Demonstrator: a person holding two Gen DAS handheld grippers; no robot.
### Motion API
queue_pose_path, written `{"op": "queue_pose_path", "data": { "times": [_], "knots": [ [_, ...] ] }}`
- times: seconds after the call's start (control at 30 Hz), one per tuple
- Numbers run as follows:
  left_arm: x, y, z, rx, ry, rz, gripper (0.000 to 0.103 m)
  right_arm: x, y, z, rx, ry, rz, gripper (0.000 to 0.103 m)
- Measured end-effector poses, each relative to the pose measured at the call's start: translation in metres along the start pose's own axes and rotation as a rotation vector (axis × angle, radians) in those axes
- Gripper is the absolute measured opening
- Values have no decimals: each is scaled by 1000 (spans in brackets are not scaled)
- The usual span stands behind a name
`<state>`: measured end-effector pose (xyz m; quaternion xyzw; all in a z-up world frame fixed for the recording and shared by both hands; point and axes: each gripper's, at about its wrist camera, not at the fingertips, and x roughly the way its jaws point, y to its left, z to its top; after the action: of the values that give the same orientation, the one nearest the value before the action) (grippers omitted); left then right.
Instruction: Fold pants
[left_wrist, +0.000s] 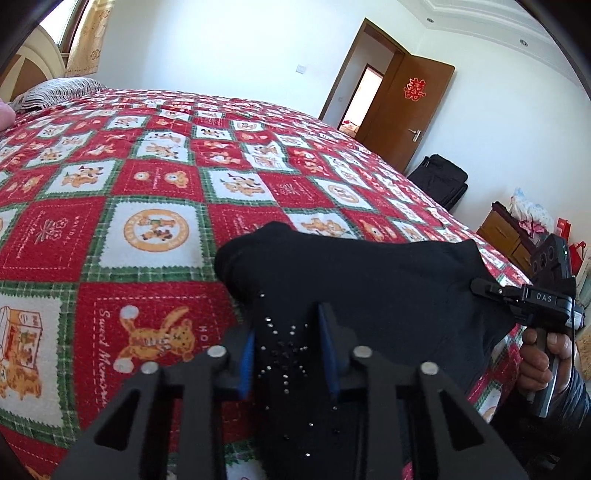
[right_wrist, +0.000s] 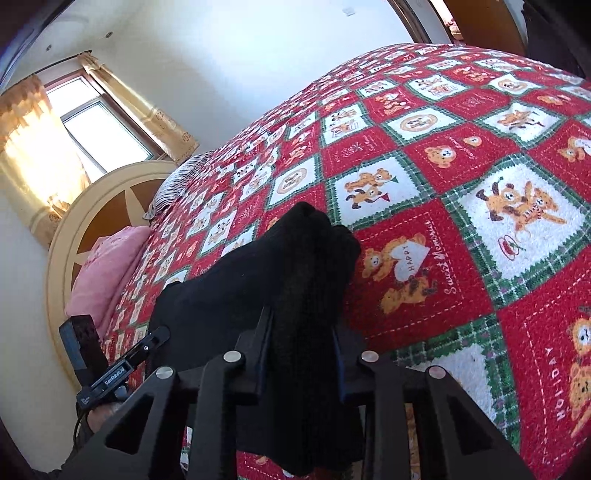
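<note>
pants: black pants (left_wrist: 369, 284) bunched on the near edge of the bed, stretched between the two grippers; one end has tiny shiny studs on it, the other end is plain dark knit; the folded-over far edge sits on the bedspread, the rest hangs down toward the cameras

left gripper: left gripper (left_wrist: 286, 354) pinched narrow on the studded part of the pants; blue pads (left_wrist: 248, 354) pressing the cloth from both sides, so it's got a proper hold; in the right wrist view you can spot it off to the left (right_wrist: 157, 338) with its tip at the pants edge

right gripper: right gripper (right_wrist: 301, 350) also squeezed in on a thick wad of the pants (right_wrist: 295, 266); cloth fills the gap between the fingers and droops below them; from the left wrist view it's over at the right side (left_wrist: 480, 286), nose touching the pants, with the person's hand (left_wrist: 543, 365) wrapped round the handle

bedspread: red, white and green checked bedspread (left_wrist: 147, 184) with teddy bears, covers the whole bed

other stuff: pink pillow (right_wrist: 103, 273) by the rounded headboard (right_wrist: 110, 199); window with yellow curtains (right_wrist: 33, 147); brown door (left_wrist: 410, 110) standing open; black suitcase (left_wrist: 441, 179) against the wall
</note>
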<state>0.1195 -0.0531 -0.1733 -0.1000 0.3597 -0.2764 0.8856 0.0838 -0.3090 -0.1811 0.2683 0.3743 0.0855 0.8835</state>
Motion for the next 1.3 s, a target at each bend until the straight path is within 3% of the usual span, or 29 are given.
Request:
{"op": "queue_pose_path", "data": {
  "times": [0.27, 0.53, 0.7, 0.97, 1.2, 1.3],
  "knots": [
    [-9, 2, 3, -38, -10, 0, 13, -22, 33, 2, -85, -34, 41, 26],
    [-43, 8, 14, -34, -83, 34, 12, -29, 86, 12, -212, -42, 76, 26],
    [-72, 37, 26, -75, -128, 85, 12, -3, 112, 28, -269, -11, 95, 26],
    [-116, 85, 42, -117, -216, 245, 12, 57, 172, 49, -349, 36, 183, 26],
    [-132, 124, 39, -158, -235, 359, 12, 113, 214, 46, -378, 84, 245, 26],
    [-130, 136, 33, -194, -219, 367, 12, 132, 222, 41, -376, 111, 249, 26]
  ]
}}
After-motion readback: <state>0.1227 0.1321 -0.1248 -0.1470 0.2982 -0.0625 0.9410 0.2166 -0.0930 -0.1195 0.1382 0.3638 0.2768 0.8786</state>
